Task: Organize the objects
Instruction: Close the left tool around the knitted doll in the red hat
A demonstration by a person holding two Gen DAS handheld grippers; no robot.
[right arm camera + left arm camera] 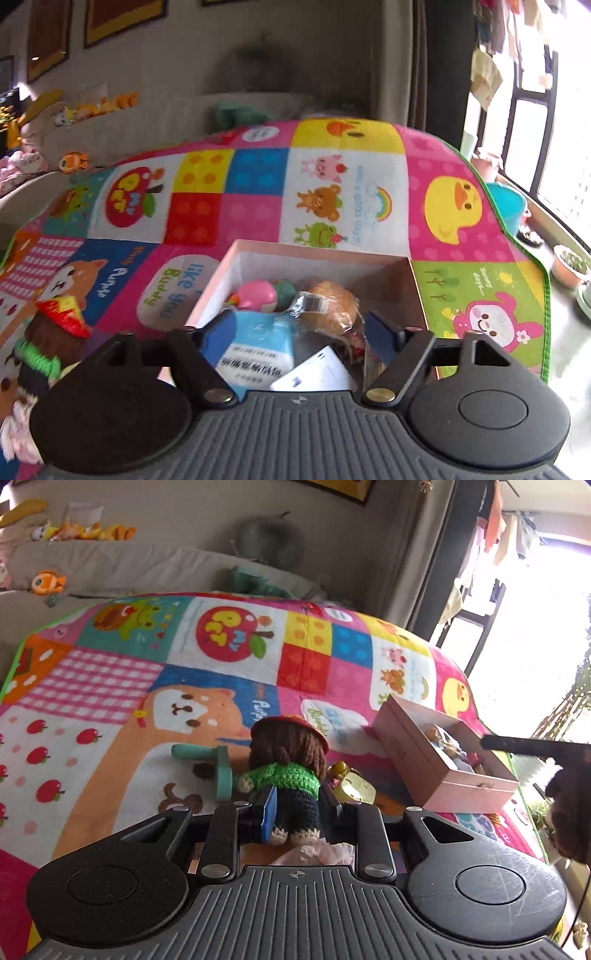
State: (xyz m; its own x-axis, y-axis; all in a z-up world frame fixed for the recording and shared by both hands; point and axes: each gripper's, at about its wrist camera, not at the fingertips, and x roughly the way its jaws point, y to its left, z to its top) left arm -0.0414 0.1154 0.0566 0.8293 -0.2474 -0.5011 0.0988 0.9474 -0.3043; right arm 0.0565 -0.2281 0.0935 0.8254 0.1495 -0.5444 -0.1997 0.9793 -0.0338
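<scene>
A crochet doll (pixel 291 775) with brown hair, red hat and green sweater stands between the fingers of my left gripper (pixel 297 812), which is shut on its legs. The doll also shows at the left edge of the right wrist view (pixel 48 339). A pink box (pixel 443 760) lies to the right on the patchwork mat. In the right wrist view the box (pixel 317 258) holds a pink toy (pixel 256 295), a wrapped bun (pixel 328 306) and a blue packet (pixel 255 347). My right gripper (pixel 299 336) is open and empty above the box's near end.
A teal toy (pixel 214 768) and a yellow toy (pixel 352 784) lie on the mat (pixel 110 686) beside the doll. A sofa with plush toys (pixel 92 531) runs along the back. Plant pots (pixel 569 262) and a blue tub (pixel 508 206) stand by the window at right.
</scene>
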